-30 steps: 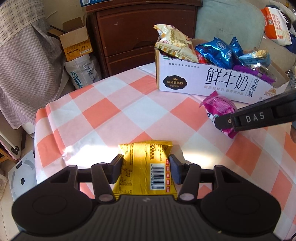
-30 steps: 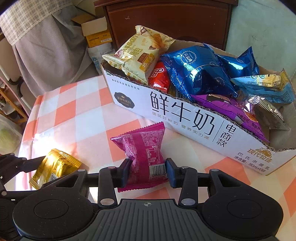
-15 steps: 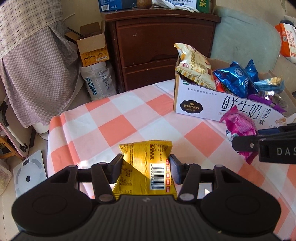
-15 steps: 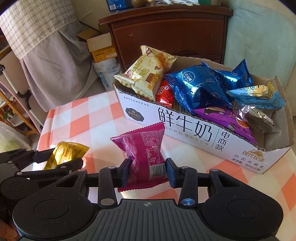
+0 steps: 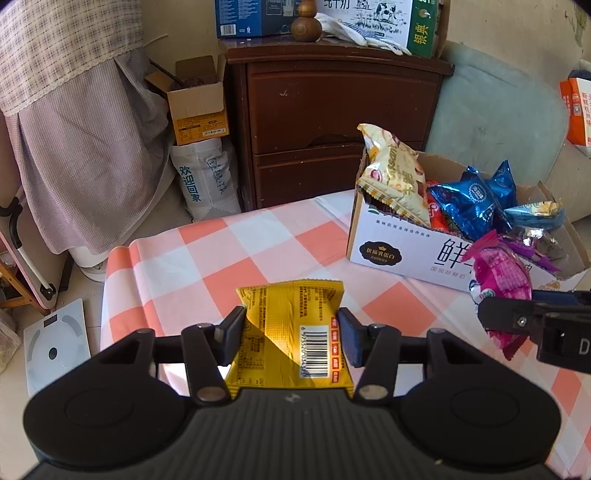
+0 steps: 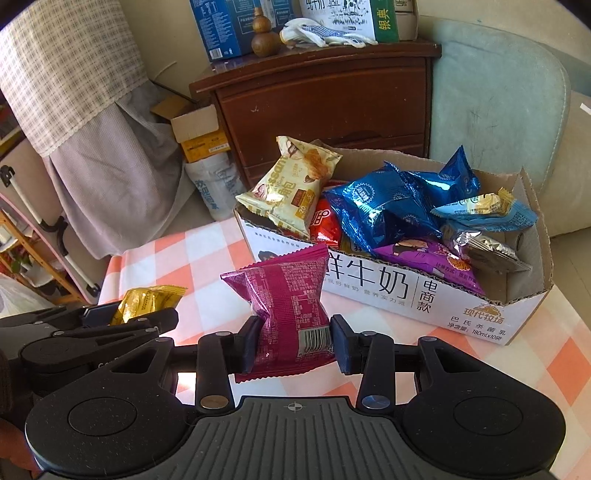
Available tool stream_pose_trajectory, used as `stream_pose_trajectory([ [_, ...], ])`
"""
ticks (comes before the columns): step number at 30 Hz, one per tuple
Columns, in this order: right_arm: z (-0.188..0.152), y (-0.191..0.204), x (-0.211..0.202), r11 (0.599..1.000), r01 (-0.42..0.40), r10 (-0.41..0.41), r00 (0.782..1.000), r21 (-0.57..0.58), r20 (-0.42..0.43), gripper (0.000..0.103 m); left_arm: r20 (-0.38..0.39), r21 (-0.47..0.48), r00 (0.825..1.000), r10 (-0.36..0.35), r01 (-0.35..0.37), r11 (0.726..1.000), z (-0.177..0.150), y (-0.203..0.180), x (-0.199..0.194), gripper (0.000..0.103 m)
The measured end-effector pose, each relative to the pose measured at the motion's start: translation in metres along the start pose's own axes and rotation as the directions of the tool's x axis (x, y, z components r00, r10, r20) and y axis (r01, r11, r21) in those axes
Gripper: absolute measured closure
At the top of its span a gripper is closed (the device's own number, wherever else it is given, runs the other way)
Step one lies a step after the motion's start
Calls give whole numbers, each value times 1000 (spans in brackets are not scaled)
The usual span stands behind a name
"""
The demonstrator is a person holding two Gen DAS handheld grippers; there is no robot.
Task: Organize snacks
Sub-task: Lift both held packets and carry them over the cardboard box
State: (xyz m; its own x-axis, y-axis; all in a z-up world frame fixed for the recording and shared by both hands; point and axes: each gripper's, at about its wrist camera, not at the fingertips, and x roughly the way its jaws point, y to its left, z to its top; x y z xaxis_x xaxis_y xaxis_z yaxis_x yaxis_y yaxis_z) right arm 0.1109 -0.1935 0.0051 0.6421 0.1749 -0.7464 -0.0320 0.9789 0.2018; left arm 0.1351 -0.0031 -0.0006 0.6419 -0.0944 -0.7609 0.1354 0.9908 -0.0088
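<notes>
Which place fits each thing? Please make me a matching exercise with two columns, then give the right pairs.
1. yellow packet
2. magenta packet
3. blue packets
4. white gloves

a. on the brown cabinet
b. between the fingers of the left gripper
c. in the milk carton box
d. between the fingers of the right gripper

Pairs: 1-b, 2-d, 3-c, 4-a
</notes>
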Motion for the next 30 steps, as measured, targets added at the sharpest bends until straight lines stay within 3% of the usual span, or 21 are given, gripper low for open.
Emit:
stream_pose_trajectory([
  [18, 14, -41, -38, 992, 0, -17, 991, 128, 134, 63, 166, -28, 985, -44, 49, 998, 42, -9, -37, 51],
  [30, 31, -76, -65, 969, 90, -153, 950, 230, 273, 63, 206, 14, 973, -106, 105, 994, 69, -38, -25, 51],
])
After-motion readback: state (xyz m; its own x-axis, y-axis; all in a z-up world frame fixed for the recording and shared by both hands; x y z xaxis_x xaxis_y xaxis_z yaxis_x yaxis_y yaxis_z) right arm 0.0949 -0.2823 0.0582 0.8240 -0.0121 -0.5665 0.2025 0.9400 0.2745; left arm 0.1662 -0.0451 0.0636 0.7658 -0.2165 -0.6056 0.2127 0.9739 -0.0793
